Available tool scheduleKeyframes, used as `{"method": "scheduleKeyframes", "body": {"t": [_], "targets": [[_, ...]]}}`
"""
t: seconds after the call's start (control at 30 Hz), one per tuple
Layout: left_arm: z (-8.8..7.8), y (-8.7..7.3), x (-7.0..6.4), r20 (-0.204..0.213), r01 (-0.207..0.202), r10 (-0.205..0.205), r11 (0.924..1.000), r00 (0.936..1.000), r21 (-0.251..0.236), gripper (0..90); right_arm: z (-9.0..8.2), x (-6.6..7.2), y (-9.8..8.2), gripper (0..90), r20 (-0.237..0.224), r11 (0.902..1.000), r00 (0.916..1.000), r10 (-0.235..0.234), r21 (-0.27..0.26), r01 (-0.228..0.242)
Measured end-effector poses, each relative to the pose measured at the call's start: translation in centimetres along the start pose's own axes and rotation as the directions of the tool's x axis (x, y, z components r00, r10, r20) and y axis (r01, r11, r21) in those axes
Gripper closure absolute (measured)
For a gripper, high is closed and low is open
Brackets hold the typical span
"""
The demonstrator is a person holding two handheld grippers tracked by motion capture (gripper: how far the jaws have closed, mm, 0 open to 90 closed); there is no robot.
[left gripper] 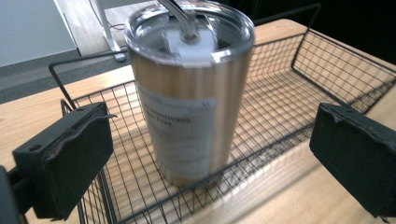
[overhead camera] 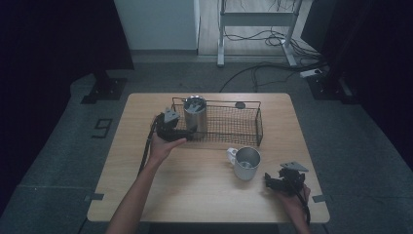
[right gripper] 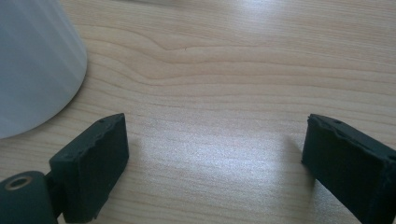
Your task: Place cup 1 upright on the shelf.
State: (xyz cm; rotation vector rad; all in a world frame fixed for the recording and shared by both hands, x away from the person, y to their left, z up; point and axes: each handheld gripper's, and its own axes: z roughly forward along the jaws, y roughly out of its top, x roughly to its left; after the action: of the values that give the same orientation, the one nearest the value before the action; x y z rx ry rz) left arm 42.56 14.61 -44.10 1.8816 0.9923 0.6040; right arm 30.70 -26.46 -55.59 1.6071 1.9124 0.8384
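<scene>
A steel tumbler (overhead camera: 196, 116) with a clear lid and a paper label stands upright in the left end of a black wire basket (overhead camera: 238, 126). My left gripper (overhead camera: 187, 130) is open at the basket's front left corner. In the left gripper view its jaws stand wide apart, short of the tumbler (left gripper: 191, 93) and on either side of it, touching nothing. A metal mug (overhead camera: 246, 163) with a white handle stands on the table in front of the basket. My right gripper (overhead camera: 269, 181) rests open just right of the mug, with bare wood between its jaws (right gripper: 215, 163) and the mug's wall (right gripper: 32, 60) at upper left.
The wooden table (overhead camera: 195, 195) has bare room at the front left and centre. A small dark round object (overhead camera: 240, 105) lies behind the basket. The basket's rim (left gripper: 299, 32) rises around the tumbler. Cables and a desk frame (overhead camera: 258, 29) stand on the floor beyond.
</scene>
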Motion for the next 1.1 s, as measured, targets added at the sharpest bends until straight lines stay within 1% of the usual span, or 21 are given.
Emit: {"method": "scheduleKeyframes", "body": {"t": [0.17, 0.3, 0.6, 0.7, 0.9, 1.0, 1.1], "targets": [[-1.0, -1.0, -0.4, 0.022, 0.001, -0.001, 1.0000, 0.9998, -0.005, 0.0, 0.0, 0.0, 0.0, 6.9, 0.000, 1.0000, 1.0000, 0.003, 0.000, -0.003], [-2.0, -1.9, -0.7, 0.033, -0.007, 0.007, 1.0000, 0.9994, -0.007, 0.1, 0.0, 0.0, 0.0, 7.0, 0.000, 1.0000, 1.0000, 0.001, 0.001, -0.001], [-4.2, -5.0, -1.6, 0.066, 0.000, 0.000, 1.0000, 0.9978, 0.000, 1.0, 0.0, 0.0, 0.0, 7.1, 0.001, 1.0000, 1.0000, 0.002, 0.000, -0.002], [-4.8, -5.9, -1.8, 0.077, 0.020, -0.020, 0.9997, 0.9968, 0.013, 1.2, 0.0, 0.0, 0.0, 7.1, 0.001, 1.0000, 1.0000, 0.002, 0.000, -0.002], [-5.9, -8.2, -2.5, 0.089, 0.034, -0.037, 0.9989, 0.9954, 0.033, 2.3, 0.0, 0.0, 0.0, 7.2, 0.001, 1.0000, 1.0000, 0.002, 0.000, -0.002], [-6.1, -9.3, -2.8, 0.109, 0.055, -0.060, 0.9971, 0.9922, 0.052, 2.7, 0.0, 0.0, 0.0, 7.2, 0.001, 1.0000, 1.0000, 0.002, 0.000, -0.002], [-6.3, -10.3, -3.2, 0.106, 0.047, -0.054, 0.9965, 0.9929, 0.069, 2.8, 0.0, 0.0, 0.0, 7.2, 0.002, 1.0000, 1.0000, 0.002, -0.001, -0.002]]}}
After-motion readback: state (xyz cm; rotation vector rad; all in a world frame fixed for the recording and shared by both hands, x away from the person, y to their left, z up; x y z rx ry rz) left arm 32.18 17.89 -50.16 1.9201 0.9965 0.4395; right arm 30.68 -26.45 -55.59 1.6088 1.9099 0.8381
